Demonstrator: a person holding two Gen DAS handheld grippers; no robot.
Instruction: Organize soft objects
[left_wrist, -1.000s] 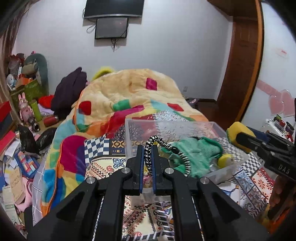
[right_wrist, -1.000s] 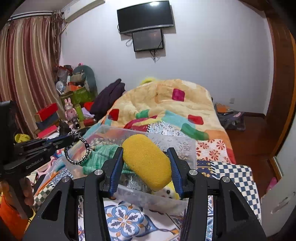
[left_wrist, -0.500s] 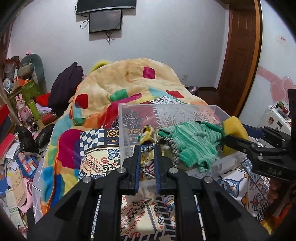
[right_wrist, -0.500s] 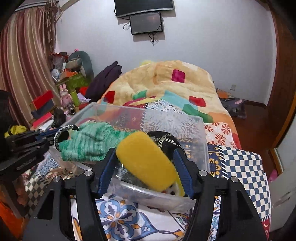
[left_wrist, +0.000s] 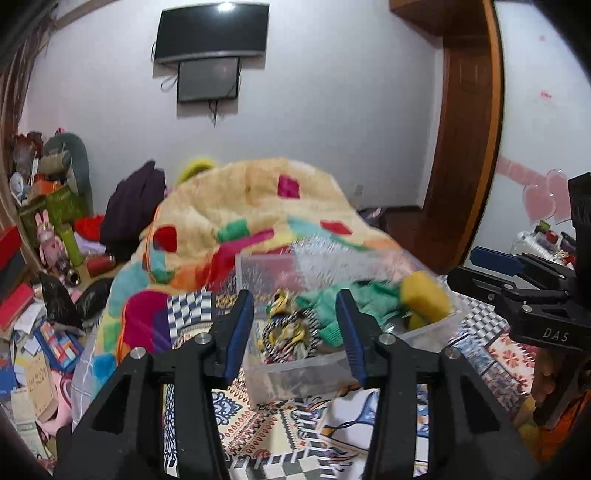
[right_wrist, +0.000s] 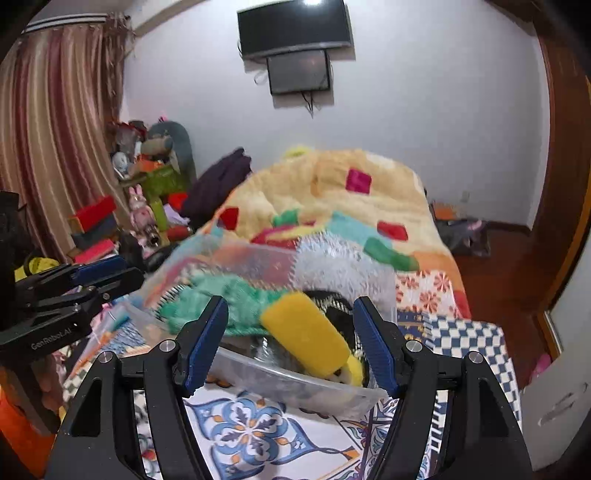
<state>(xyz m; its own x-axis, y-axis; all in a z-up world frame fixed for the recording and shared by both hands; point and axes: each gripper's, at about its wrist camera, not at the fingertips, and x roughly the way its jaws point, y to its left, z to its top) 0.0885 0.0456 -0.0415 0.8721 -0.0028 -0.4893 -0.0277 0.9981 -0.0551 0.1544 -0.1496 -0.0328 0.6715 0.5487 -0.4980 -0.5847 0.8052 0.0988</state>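
A clear plastic bin (left_wrist: 295, 373) stands on the bed and also shows in the right wrist view (right_wrist: 295, 384). In it lie a yellow sponge (right_wrist: 304, 338) (left_wrist: 424, 299), a green knitted cloth (left_wrist: 343, 306) (right_wrist: 221, 299) and a black-and-white striped band (left_wrist: 288, 336). My left gripper (left_wrist: 295, 332) is open and empty, just in front of the bin above the band. My right gripper (right_wrist: 291, 339) is open and empty, its fingers either side of the sponge without touching it.
A patchwork quilt and a yellow fleece blanket (left_wrist: 251, 206) cover the bed behind the bin. Cluttered boxes, toys and bags (left_wrist: 44, 258) fill the floor at the left. A wooden door (left_wrist: 465, 147) is at the right. A TV (right_wrist: 295, 29) hangs on the far wall.
My left gripper opened and let the striped band fall into the bin. My right gripper opened and let the yellow sponge drop into the bin. Both pulled back slightly.
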